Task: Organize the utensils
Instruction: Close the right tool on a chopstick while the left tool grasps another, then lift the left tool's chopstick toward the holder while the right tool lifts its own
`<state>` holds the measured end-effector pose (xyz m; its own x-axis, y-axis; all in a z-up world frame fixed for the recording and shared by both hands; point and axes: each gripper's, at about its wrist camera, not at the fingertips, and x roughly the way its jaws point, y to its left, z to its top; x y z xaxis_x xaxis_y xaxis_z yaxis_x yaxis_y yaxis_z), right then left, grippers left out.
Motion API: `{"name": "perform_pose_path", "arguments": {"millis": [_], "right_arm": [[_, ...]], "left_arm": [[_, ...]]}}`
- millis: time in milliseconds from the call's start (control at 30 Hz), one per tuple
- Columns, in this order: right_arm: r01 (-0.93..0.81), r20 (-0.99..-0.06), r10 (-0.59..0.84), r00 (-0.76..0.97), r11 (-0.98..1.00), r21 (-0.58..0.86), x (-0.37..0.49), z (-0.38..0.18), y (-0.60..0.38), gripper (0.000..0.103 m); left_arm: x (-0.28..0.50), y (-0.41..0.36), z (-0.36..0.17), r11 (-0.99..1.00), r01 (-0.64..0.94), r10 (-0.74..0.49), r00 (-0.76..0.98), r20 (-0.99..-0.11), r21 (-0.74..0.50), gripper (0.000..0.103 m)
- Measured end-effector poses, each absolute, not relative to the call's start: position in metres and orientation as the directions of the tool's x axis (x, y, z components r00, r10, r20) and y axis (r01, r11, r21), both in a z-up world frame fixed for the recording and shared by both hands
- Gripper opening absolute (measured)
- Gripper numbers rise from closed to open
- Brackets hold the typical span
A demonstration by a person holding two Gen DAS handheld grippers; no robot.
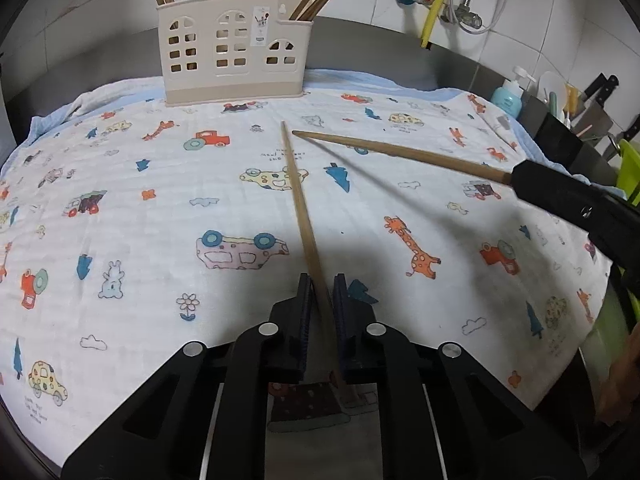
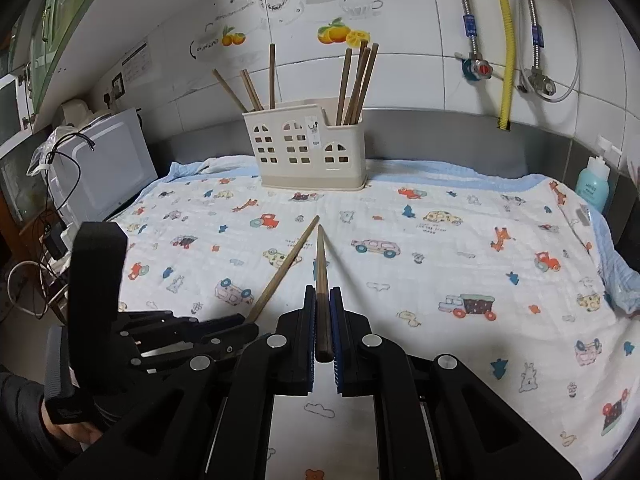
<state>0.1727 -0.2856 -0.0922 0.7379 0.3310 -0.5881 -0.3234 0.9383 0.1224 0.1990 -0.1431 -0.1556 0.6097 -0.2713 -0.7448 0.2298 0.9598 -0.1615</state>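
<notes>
Above the cartoon-print cloth (image 1: pixel 160 216), the left gripper (image 1: pixel 320 292) is clamping one chopstick (image 1: pixel 298 192) while the right gripper (image 2: pixel 322 304) is clamping another chopstick (image 2: pixel 321 264), tips nearly meeting, short of the beige chopstick holder (image 2: pixel 308 148).

A: Left claw (image 1: pixel 320 296)?
B: Clamped on a wooden chopstick (image 1: pixel 302 208), tip pointing toward the beige utensil holder (image 1: pixel 234 46).
A: Right claw (image 1: pixel 520 178)?
B: Grips a second chopstick (image 1: pixel 400 152); tips near, apart, above printed cloth (image 1: pixel 140 240).
</notes>
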Motion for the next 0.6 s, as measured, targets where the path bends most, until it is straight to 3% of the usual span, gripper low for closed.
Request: {"name": "perform_pose_path", "arguments": {"millis": [267,600], "right_arm": [[-0.316,-0.549,0.322,0.771,0.943,0.109,0.171,-0.058,-0.289,0.007],[-0.342,-0.496,0.354,0.793,0.932,0.119,0.183,-0.01,-0.278,0.007]], "left_arm": [[0.194,-0.119,-0.125,0.931,0.31,-0.35,0.609,-0.712,-0.193,0.006],[0.194,-0.067,-0.075,0.917,0.323,-0.398,0.694,-0.601,-0.234,0.006]]}}
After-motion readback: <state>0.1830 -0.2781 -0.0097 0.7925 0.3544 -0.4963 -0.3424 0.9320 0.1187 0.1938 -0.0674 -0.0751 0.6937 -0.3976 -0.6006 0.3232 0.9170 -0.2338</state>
